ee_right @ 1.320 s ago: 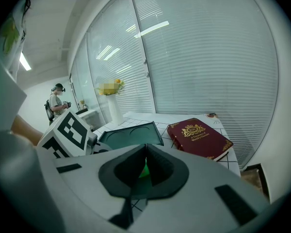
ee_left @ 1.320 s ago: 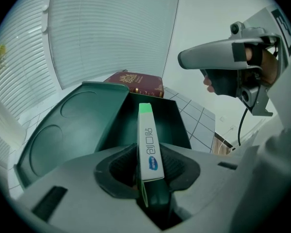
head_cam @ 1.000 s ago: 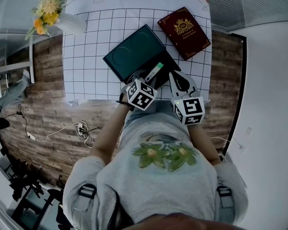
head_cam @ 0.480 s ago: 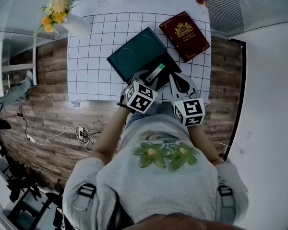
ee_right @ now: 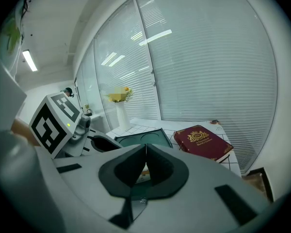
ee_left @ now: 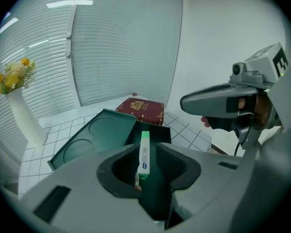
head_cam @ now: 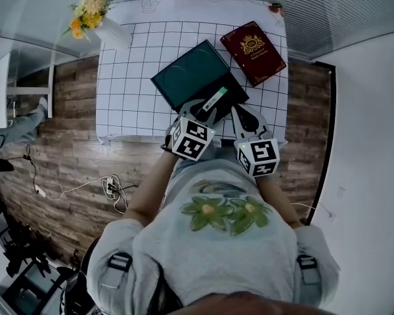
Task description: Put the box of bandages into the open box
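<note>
Left gripper (ee_left: 145,148): jaws clamped on the box of bandages (ee_left: 143,155), held on its narrow edge.
Box of bandages: over the base of the open box (head_cam: 187,74).
Right gripper (ee_right: 145,155): jaws pressed together, empty, just right of the open box.
Red book (head_cam: 254,50): beyond the open box, to its right.

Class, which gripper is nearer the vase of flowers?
Left. The left gripper holds the box of bandages over the open box, the vase up to its left; the right gripper lies farther right.
</note>
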A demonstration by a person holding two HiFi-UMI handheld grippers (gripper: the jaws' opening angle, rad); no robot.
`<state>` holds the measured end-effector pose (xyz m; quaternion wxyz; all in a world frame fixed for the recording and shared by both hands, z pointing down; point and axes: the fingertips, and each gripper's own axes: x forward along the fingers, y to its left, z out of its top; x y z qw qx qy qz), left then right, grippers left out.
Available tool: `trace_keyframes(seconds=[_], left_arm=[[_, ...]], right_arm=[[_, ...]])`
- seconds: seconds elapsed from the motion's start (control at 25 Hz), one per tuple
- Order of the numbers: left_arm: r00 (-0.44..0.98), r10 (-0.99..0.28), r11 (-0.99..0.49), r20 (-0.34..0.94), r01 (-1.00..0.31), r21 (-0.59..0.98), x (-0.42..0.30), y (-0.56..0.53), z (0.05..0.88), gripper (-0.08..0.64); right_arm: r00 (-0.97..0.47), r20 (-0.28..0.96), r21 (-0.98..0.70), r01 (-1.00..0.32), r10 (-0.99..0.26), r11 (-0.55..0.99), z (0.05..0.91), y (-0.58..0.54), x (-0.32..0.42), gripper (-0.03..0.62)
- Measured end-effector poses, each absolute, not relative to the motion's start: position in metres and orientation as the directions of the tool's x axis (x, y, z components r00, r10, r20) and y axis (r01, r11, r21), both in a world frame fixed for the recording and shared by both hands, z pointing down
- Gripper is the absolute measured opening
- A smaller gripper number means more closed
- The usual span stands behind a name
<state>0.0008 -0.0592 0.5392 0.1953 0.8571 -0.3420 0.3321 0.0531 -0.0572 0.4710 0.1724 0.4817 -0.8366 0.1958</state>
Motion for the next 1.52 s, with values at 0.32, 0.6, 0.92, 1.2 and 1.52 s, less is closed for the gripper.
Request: trace_keyframes(seconds=[0.32, 0.6, 0.92, 1.2, 1.52], left_arm=[[0.524, -0.493, -0.659, 0.694, -0.746, 0.096, -0.004, -0.041, 0.528, 0.051], [0.502, -0.516, -0.643, 0.694, -0.762, 0.073, -0.004, -0.026, 0.519, 0.01], [0.498, -0.531, -0.618, 0.685, -0.781, 0.089, -0.003, -0.008, 0.51, 0.008], [0.486, -0.587, -0.553, 0.648, -0.825, 0.118, -0.009, -0.004, 0.501, 0.008], [0.477, -0.566, -0.582, 0.672, -0.809, 0.084, -0.001, 0.006, 0.502, 0.008]], right_arm=[[-0.489, 0.473, -0.157, -0.865, -0.733, 0.476, 0.467, -0.038, 0.053, 0.011], [-0.503, 0.458, -0.154, -0.857, -0.733, 0.492, 0.459, -0.025, 0.054, 0.011], [-0.528, 0.454, -0.149, -0.839, -0.718, 0.524, 0.457, -0.007, 0.052, 0.009], [-0.536, 0.448, -0.146, -0.833, -0.715, 0.533, 0.454, 0.0, 0.053, 0.009], [-0.54, 0.447, -0.146, -0.831, -0.713, 0.537, 0.453, 0.006, 0.056, 0.009]])
